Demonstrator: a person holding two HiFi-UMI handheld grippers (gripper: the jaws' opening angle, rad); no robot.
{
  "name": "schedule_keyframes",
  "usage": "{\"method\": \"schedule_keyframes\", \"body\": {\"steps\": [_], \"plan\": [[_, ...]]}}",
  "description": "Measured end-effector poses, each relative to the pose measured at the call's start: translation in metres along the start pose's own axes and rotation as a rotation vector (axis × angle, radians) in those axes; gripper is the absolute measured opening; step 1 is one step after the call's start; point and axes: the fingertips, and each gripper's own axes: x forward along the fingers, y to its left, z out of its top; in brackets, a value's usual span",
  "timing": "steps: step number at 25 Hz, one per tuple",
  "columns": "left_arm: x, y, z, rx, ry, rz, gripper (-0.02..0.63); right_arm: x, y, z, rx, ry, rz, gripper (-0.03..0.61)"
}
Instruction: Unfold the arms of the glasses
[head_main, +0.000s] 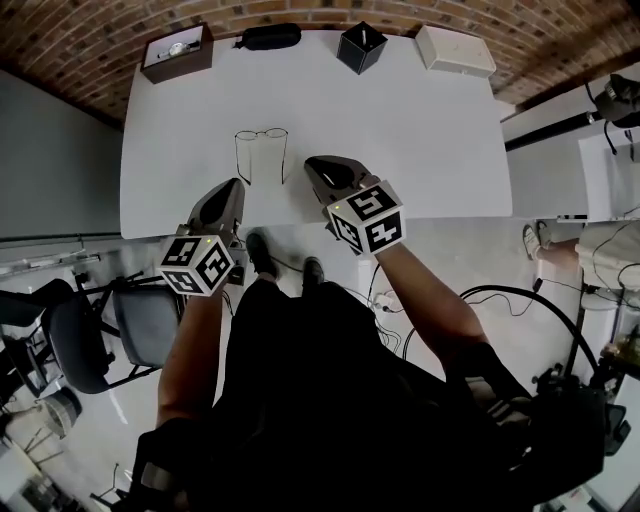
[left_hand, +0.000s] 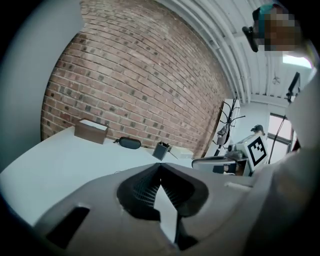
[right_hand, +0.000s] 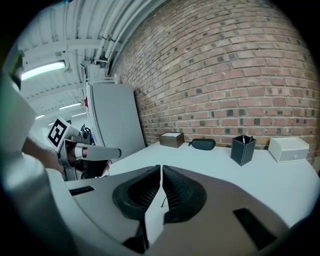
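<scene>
White table (head_main: 420, 150) is set against a brick wall (left_hand: 140, 75), viewed steeply from above. Along the table's far edge, left to right, are noted: a brown box (head_main: 177, 52) with a watch in it, a black glasses case (head_main: 268, 37), a black pen holder (head_main: 361, 46) and a white box (head_main: 455, 50). Glasses (head_main: 262, 132) are seen near the table's near edge, the lenses turned toward the wall and both arms opened out, running back toward the person. Left gripper (head_main: 235, 186) is held over the near edge, just beside the end of the glasses' left arm but apart from it; its jaws are seen pressed together in its own view (left_hand: 160, 166), with nothing gripped. Right gripper (head_main: 312, 163) is held just right of the glasses, clear of them; its jaws (right_hand: 160, 168) are drawn together to a thin slit, nothing clamped between the pads. Only a thin dark line, too fine to identify, is seen through the gap lower down. Dark chairs (head_main: 110, 330) are noted on the pale floor at left.
</scene>
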Motion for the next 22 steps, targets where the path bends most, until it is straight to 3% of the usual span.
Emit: {"method": "schedule_keyframes", "body": {"steps": [8,13,22], "plan": [[-0.042,-0.022,0.023,0.020,-0.036,-0.053,0.009,-0.034,0.020,0.033,-0.011,-0.075,-0.009,0.015],[-0.059,-0.020,0.037,0.093,-0.041,-0.064,0.009,-0.042,0.038,0.053,-0.032,-0.127,-0.036,0.012],[-0.100,0.008,0.072,0.158,-0.075,-0.009,0.009,-0.047,0.067,0.084,-0.035,-0.213,-0.146,0.009]]}}
